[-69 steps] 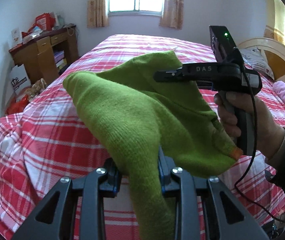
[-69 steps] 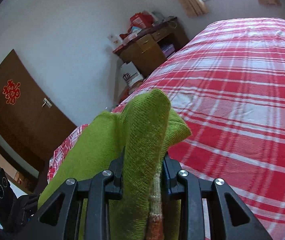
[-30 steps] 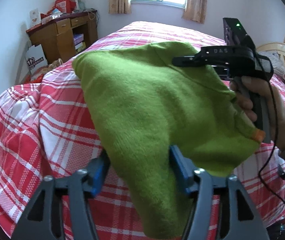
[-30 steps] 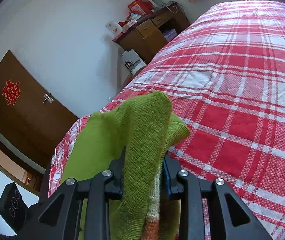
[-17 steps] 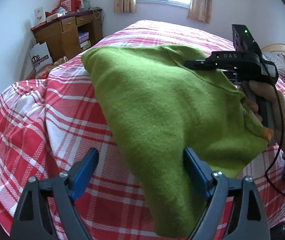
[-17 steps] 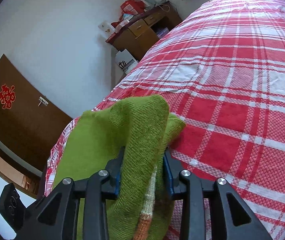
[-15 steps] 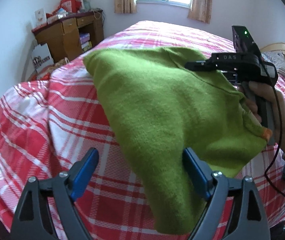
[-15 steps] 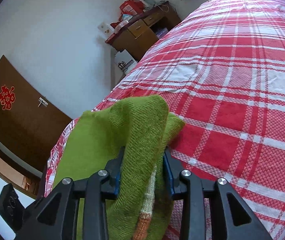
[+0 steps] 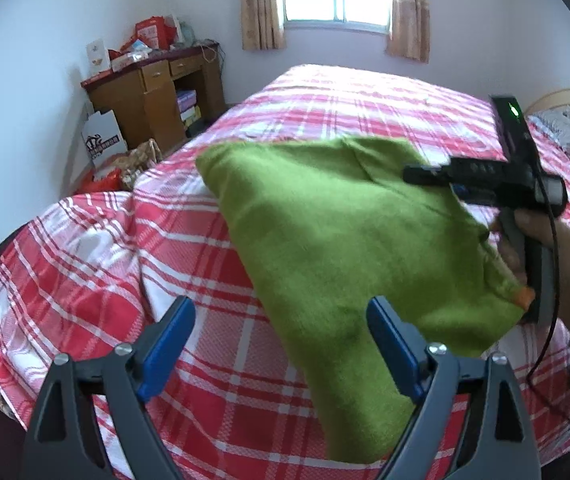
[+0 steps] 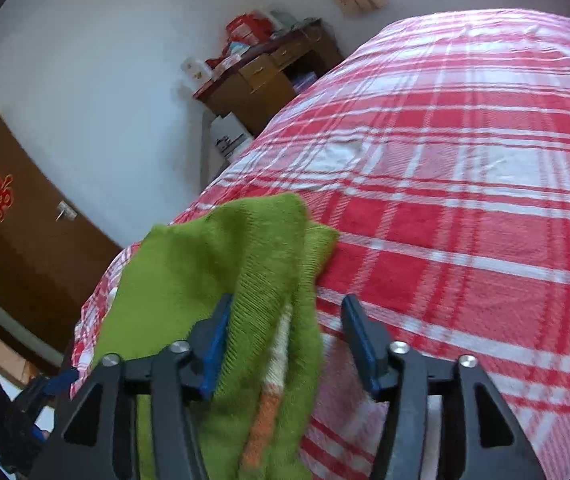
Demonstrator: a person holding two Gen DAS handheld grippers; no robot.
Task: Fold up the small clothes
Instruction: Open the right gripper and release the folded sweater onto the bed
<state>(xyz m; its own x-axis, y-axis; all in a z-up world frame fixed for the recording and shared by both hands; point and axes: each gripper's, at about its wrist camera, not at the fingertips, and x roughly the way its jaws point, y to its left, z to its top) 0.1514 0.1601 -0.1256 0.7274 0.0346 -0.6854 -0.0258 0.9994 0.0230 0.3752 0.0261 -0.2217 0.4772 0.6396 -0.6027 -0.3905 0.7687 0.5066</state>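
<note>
A green knitted sweater (image 9: 325,232) lies folded on the red-and-white plaid bed (image 9: 85,280), its orange-tipped cuff (image 9: 525,298) at the right. My left gripper (image 9: 279,316) hovers over its near end with jaws opening wide; neither blue pad presses the cloth. In the right wrist view the sweater (image 10: 205,272) bunches between the opening jaws of my right gripper (image 10: 287,312). The cloth leans on the left pad, and the right pad stands apart from it. A hand (image 9: 533,240) holds that gripper at the sweater's far right edge.
A wooden desk (image 9: 153,96) with boxes on top stands left of the bed, and a white box (image 9: 103,140) sits on the floor beside it. A brown door (image 10: 17,240) is behind. A pillow and headboard (image 9: 565,128) lie far right. Plaid bedspread (image 10: 485,160) stretches beyond the sweater.
The left jaws spread wide and let the sweater go. The right jaws, clamped on the cloth before, have parted. The sweater has sunk flatter onto the bed.
</note>
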